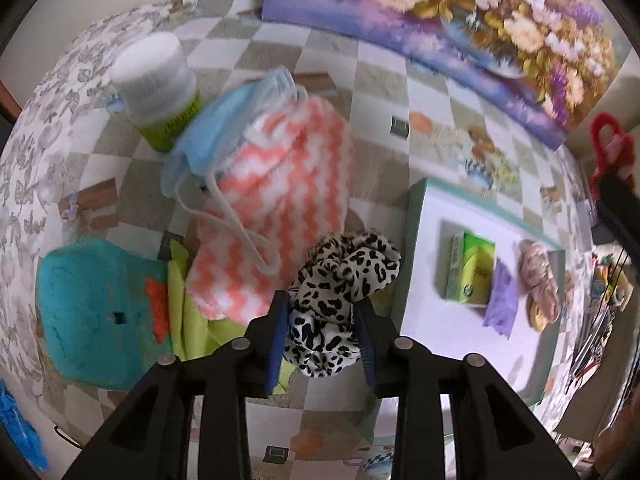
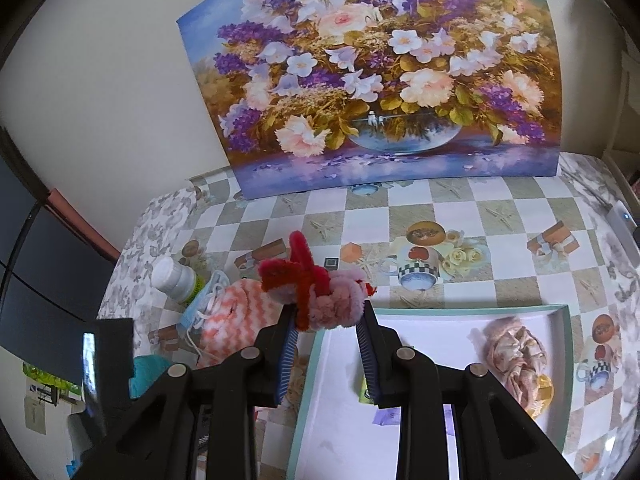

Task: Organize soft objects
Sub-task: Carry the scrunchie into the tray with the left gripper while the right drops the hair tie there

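My left gripper (image 1: pixel 324 320) points steeply down and is shut on a black-and-white leopard-print scrunchie (image 1: pixel 340 276), which bulges out past the fingertips just left of the white tray (image 1: pixel 418 216). My right gripper (image 2: pixel 328 312) is shut on a fuzzy pink-and-red pipe-cleaner toy (image 2: pixel 320 292), held above the tray's (image 2: pixel 440 310) far left corner. That toy (image 1: pixel 612 148) also shows at the right edge of the left wrist view. In the tray lie a green box (image 1: pixel 474 268), a purple cloth (image 1: pixel 500 304) and a beige-pink scrunchie (image 1: pixel 538 280).
Left of the tray lie an orange-and-white zigzag cloth (image 1: pixel 276 200), a blue face mask (image 1: pixel 212 136), a teal plush item (image 1: pixel 96 312) and a lime cloth (image 1: pixel 188 320). A white bottle (image 1: pixel 156 84) stands behind them. A flower painting (image 2: pixel 372 76) leans on the wall.
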A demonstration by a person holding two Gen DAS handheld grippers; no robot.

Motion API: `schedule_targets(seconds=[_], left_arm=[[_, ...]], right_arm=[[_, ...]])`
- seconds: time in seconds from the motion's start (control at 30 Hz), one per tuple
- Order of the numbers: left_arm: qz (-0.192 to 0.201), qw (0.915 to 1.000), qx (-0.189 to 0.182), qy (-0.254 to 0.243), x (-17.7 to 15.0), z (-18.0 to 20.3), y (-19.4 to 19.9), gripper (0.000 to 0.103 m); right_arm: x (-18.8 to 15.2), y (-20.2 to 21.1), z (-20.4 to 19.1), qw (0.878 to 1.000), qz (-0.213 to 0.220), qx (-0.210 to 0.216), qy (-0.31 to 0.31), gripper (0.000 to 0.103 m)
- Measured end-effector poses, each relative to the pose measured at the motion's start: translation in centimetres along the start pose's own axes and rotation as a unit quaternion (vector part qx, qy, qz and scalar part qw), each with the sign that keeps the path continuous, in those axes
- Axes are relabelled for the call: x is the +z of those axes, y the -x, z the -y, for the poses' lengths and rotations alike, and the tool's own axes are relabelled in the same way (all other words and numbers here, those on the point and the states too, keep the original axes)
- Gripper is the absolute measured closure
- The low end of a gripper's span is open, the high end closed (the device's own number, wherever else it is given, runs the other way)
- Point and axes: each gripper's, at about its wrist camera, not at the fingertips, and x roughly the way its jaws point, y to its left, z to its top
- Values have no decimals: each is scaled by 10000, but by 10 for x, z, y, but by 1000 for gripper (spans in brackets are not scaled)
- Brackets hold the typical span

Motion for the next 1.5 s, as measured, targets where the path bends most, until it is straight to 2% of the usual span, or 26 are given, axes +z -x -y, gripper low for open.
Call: schedule_targets(seconds=[0.1,0.3,0.4,0.5,0.7,0.8,0.93,1.03,1.2,1.37,1.5], left_arm=[[-98,9999,73,-77,-4,5,-6,57],[-176,9992,249,-274,-14,13,-18,57],[-132,9984,354,-425,-18,19,-21,70],[-71,9980,383,-496,-20,23,-19,73],[334,9967,277,-682,-23,41,7,74],[586,9941,175,-895,-28,58,25,74],[717,9900,81,-1213,-35,84,32,74],[550,9887,-47,-1392,-40,102,24,73],[99,9872,-152,-1582,-48,123,0,73],[-171,9855,-96,-1685,-59,136,-15,72],[-328,9857,-115,-1651,-61,135,-21,64]], right_arm=[[-2,5,4,10000,4,-37,-23,72],[-7,20,12,9999,62,-71,-106,72],[-12,29,19,9998,95,-81,-170,72],[-17,36,26,9996,114,-108,-229,72],[-30,45,44,9988,22,-285,-401,72],[-38,46,58,9974,-88,-471,-535,72],[-48,45,85,9939,-251,-670,-834,72],[-58,37,109,9889,-489,-875,-1101,72],[-76,20,152,9721,-1006,-1411,-1579,72],[-89,5,170,9642,-1371,-1494,-1710,72],[-95,-2,174,9606,-1539,-1507,-1759,70]])
